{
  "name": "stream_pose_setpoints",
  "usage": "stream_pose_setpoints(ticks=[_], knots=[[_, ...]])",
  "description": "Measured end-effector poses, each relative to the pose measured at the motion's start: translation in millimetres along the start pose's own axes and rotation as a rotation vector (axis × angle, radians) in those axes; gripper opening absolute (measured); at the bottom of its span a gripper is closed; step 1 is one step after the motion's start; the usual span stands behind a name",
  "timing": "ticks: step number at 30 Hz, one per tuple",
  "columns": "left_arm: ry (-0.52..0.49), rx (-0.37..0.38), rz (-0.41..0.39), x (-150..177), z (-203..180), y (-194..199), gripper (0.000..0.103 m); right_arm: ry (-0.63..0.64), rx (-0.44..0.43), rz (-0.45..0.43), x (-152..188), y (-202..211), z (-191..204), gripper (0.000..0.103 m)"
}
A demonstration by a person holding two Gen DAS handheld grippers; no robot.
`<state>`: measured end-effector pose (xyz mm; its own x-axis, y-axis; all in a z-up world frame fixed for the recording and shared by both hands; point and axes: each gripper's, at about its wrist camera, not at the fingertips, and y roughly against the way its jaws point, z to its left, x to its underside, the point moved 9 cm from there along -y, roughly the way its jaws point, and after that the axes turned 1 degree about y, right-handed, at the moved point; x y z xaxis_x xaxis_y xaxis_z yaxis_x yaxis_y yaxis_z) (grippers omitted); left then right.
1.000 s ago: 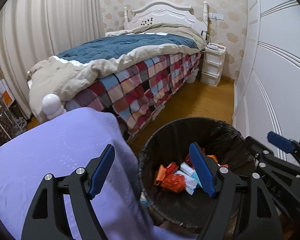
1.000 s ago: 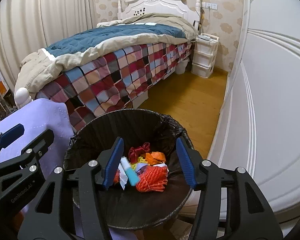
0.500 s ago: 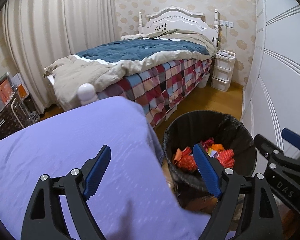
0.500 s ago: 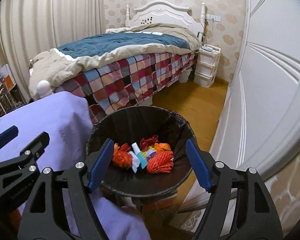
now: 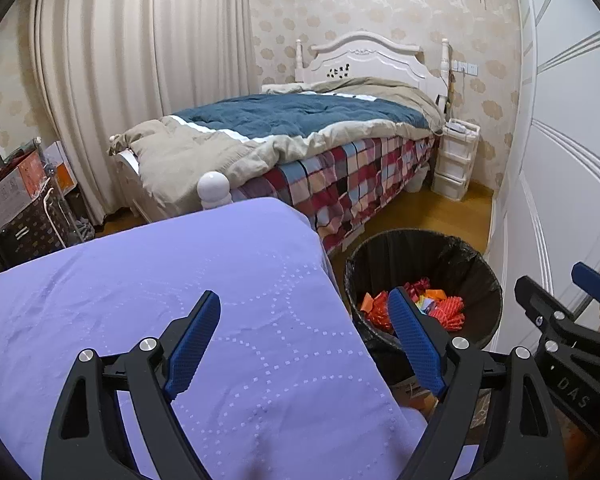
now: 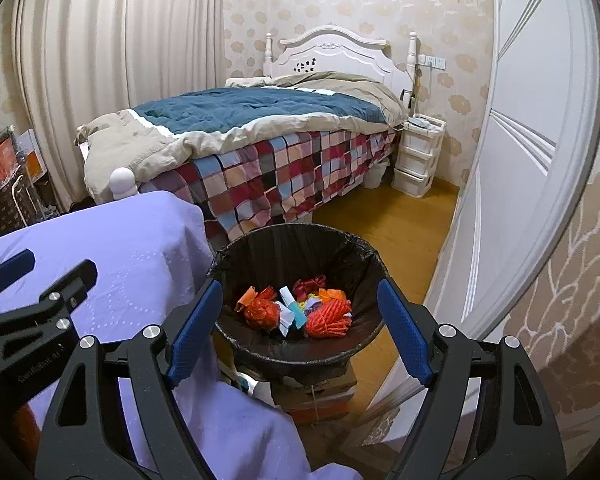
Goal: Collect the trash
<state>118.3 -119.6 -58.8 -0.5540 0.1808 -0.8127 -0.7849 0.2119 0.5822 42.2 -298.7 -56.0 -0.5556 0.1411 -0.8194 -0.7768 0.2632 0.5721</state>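
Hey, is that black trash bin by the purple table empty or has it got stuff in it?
Not empty. The trash bin holds a low pile of scraps on the bottom: orange-red bundles, a red bow, white and teal bits. The liner walls above are bare.

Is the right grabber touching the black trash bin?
Apart. In the right wrist view the right gripper hangs above the trash bin, its opening jaws empty, with the bin's rim and paper trash lying clear beneath the blue pads.

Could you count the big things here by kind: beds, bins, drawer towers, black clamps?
Bed: 1
Trash bin: 1
White drawer unit: 1
Grippers: 2 (left gripper open; right gripper jaws opening; both hold nothing)
Total: 5
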Motion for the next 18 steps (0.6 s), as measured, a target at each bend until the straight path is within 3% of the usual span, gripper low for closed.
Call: stream_pose_setpoints(ticks=[18], knots=[[0.015, 0.000, -0.018, -4.7, 6.8, 11.3, 0.083, 0.008, 0.008, -0.035, -7.7, 19.5, -1.0, 0.078]])
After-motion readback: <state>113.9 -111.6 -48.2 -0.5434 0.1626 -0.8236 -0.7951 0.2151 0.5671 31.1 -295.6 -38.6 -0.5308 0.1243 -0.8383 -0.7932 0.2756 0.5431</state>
